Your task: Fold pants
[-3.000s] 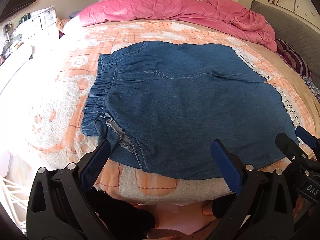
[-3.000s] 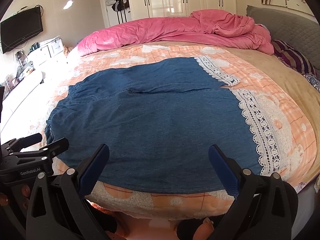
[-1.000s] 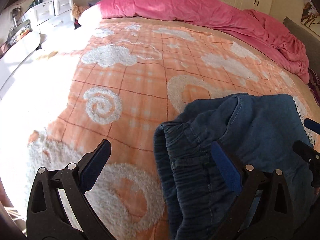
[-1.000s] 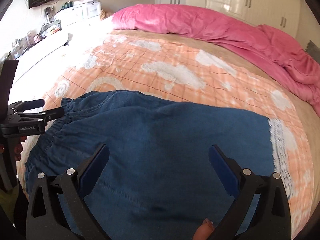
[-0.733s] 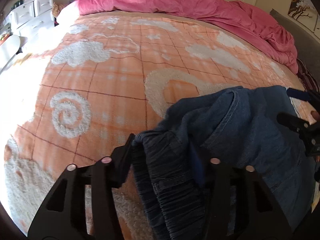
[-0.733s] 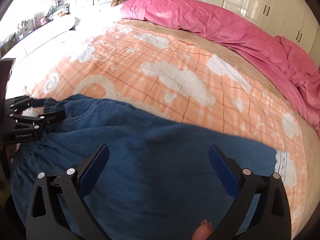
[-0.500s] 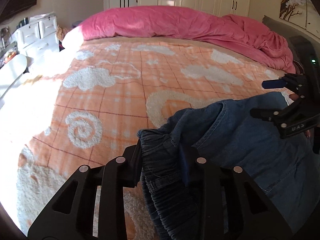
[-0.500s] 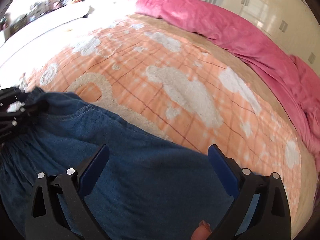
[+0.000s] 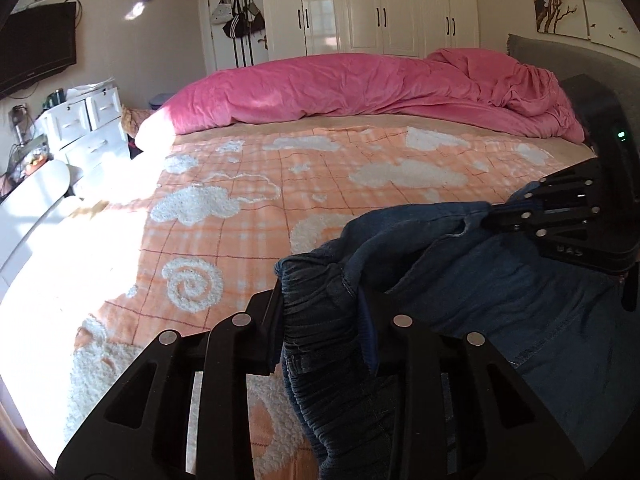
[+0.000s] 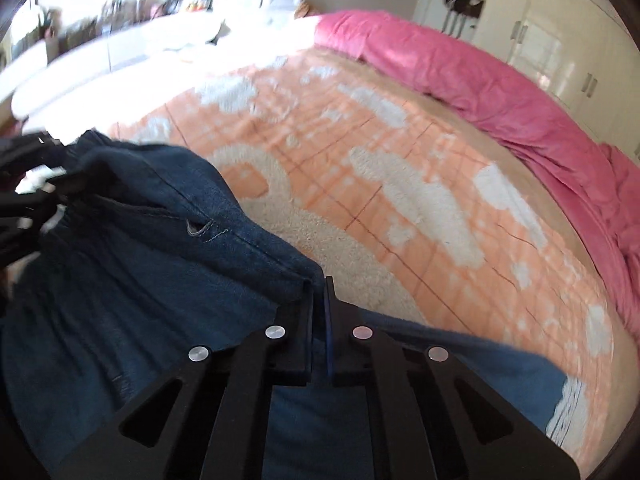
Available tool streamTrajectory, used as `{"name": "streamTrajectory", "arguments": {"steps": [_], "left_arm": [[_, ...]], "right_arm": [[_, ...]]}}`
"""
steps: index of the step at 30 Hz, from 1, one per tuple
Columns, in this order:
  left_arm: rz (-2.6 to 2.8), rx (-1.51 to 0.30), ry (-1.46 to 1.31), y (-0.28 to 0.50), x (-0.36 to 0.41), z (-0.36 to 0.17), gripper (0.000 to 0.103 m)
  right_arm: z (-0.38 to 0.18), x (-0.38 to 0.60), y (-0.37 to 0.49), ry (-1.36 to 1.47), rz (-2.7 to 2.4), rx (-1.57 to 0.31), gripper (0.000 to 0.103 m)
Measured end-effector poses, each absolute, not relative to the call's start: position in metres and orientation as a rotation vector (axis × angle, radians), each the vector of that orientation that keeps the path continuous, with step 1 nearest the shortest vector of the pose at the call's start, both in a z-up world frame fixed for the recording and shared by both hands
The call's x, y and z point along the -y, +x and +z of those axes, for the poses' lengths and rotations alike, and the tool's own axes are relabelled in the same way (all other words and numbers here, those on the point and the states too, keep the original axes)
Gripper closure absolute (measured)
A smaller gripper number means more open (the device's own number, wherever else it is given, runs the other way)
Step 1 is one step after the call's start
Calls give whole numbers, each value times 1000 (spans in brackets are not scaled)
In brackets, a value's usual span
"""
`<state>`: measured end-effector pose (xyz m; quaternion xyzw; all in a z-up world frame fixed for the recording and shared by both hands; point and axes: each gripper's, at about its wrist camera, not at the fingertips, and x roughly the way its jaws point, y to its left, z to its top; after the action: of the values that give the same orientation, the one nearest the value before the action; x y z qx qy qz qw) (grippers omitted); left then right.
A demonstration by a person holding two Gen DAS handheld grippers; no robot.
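Two black two-finger grippers grip one pair of dark blue denim pants (image 9: 500, 300) over a bed. The left gripper (image 9: 324, 320) has its fingers drawn narrow around the bunched, gathered elastic waistband (image 9: 320, 344), which fills the gap between the blue pads and hangs down below them. The right gripper (image 10: 318, 312) has its fingers pressed all but together, pinching a folded edge of the denim at a seam; in the left wrist view it (image 9: 516, 216) shows at the right, clamping the cloth just past a small loop. Between the two grips the fabric is raised off the bed in a sagging ridge, while the rest of the pants lies on the orange-and-white checked fleece blanket (image 9: 240, 216). A white lace hem (image 10: 572, 412) shows at the far lower right of the right wrist view. A rumpled pink duvet (image 9: 360, 88) runs along the far side of the bed, with white wardrobe doors (image 9: 380, 4) behind it.
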<state>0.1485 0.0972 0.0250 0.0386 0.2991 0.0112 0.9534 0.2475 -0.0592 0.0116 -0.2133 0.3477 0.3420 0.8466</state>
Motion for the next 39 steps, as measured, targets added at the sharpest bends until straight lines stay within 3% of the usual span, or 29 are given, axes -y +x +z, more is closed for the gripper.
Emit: {"name": "streamTrajectory", "arguments": {"steps": [5,13,28,39], "left_arm": [[-21,-543,105,120,-82,41,80],[-56,-499,72,52,-74,43,79],[-90,-681,27,-6,-92,5,75],[-82,-765,-42,-37,-120,12,57]], "right_arm": [[40,102,193,-303,685,-660,100],[39,125,89,-234,733,-629,100],[3,112,-8,-228,812,-732,99],[-19,93,-18,-327,811,-781,96]]}}
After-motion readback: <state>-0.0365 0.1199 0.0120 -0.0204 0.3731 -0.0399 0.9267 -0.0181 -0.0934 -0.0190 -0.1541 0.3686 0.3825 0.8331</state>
